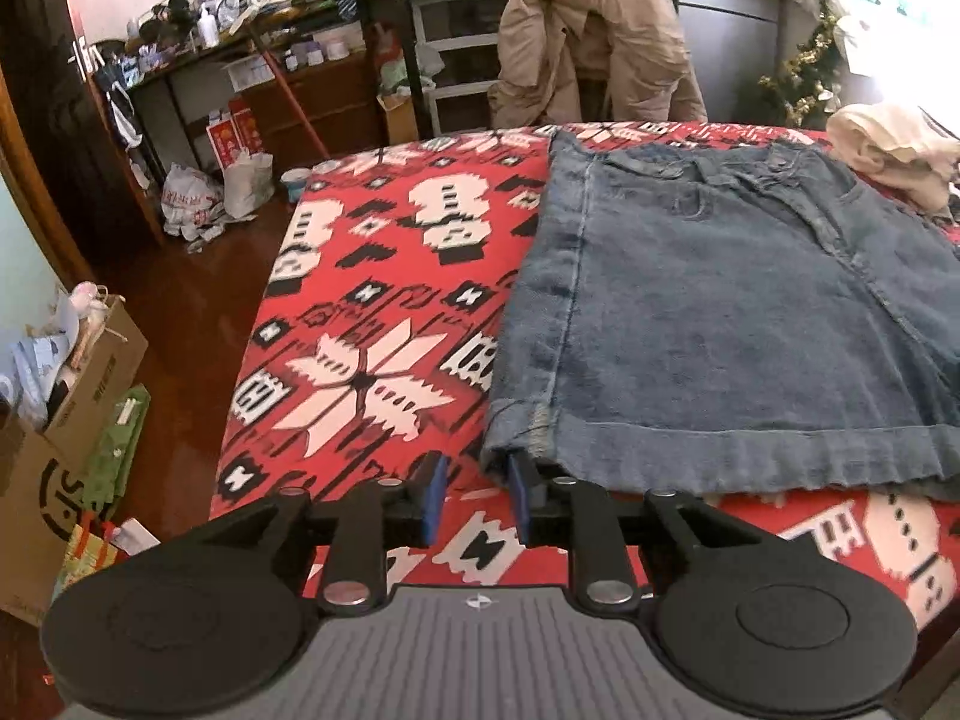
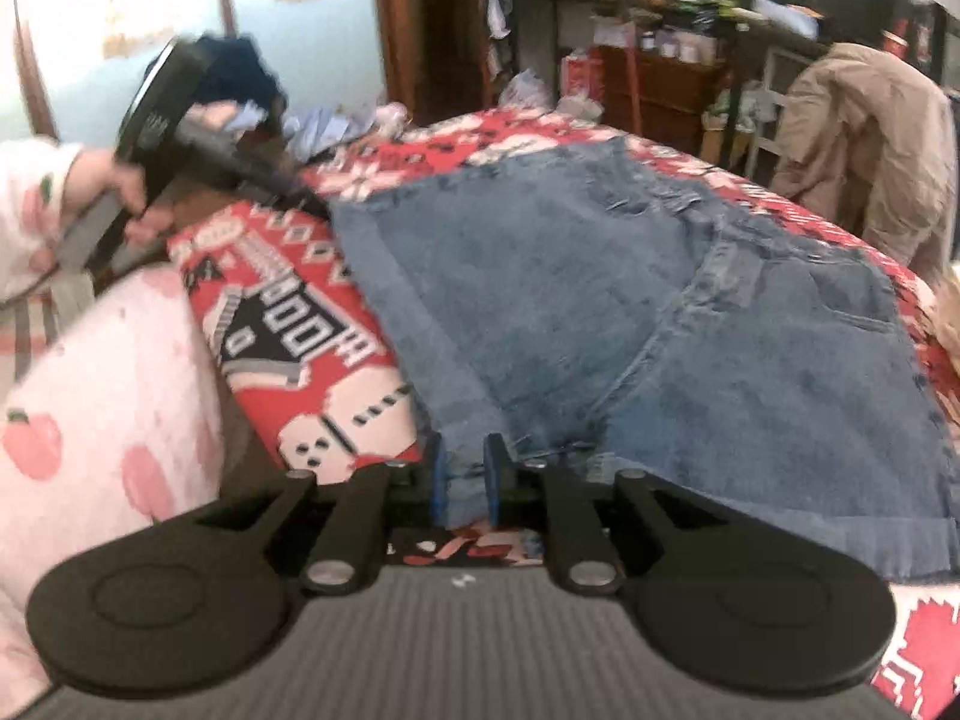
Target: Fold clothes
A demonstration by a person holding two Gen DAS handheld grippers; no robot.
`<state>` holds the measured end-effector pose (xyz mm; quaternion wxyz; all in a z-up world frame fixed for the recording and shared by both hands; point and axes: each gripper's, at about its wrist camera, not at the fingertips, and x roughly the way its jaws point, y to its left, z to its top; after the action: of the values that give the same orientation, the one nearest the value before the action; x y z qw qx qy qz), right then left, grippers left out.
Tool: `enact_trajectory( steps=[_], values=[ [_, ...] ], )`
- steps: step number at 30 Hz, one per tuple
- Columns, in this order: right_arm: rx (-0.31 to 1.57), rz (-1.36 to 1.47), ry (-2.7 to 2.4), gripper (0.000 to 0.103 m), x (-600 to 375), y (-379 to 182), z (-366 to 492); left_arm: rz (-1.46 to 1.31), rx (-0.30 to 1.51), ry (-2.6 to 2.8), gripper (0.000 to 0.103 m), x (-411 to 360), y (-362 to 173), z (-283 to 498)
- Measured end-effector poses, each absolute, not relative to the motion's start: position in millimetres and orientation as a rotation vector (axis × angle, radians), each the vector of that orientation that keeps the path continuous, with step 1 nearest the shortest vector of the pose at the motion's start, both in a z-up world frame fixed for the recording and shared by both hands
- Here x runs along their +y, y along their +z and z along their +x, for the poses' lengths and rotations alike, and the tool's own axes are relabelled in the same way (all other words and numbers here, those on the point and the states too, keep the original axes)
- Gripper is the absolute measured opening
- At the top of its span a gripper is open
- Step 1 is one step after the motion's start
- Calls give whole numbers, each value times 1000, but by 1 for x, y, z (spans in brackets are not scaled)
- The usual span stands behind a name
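Observation:
Blue denim shorts (image 1: 720,312) lie flat on a red patterned blanket (image 1: 372,312), waistband at the far side, cuffed hems near me. My left gripper (image 1: 477,495) is open at the near left hem corner, its right finger touching the cuff, nothing between the pads. In the right wrist view the shorts (image 2: 630,312) fill the middle. My right gripper (image 2: 465,483) has its blue pads on either side of the near hem by the crotch, with denim between them. The left gripper also shows in the right wrist view (image 2: 312,207), held by a hand at the far hem corner.
A cream garment (image 1: 894,150) is bunched at the blanket's far right. A chair with a beige jacket (image 1: 594,36) stands behind the table. Cluttered shelves (image 1: 270,42), bags and cardboard boxes (image 1: 72,408) line the floor on the left. My pink-sleeved arm (image 2: 102,408) is at the left.

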<state>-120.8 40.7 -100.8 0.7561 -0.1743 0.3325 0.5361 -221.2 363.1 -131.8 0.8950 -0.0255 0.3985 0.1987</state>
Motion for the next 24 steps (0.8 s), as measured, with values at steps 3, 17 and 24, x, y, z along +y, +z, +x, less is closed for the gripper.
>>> enact_trajectory(
  steps=[3,17,24],
  values=[
    [714,-281,1104,24,20,-87,-98,-46,789,393,27,349,-114,-220],
    [744,-19,457,57,-162,-117,58,-12,670,-19,24,185,-103,-132],
    [786,0,572,54,-154,-141,78,5,723,-60,18,163,-124,-121]
  ],
)
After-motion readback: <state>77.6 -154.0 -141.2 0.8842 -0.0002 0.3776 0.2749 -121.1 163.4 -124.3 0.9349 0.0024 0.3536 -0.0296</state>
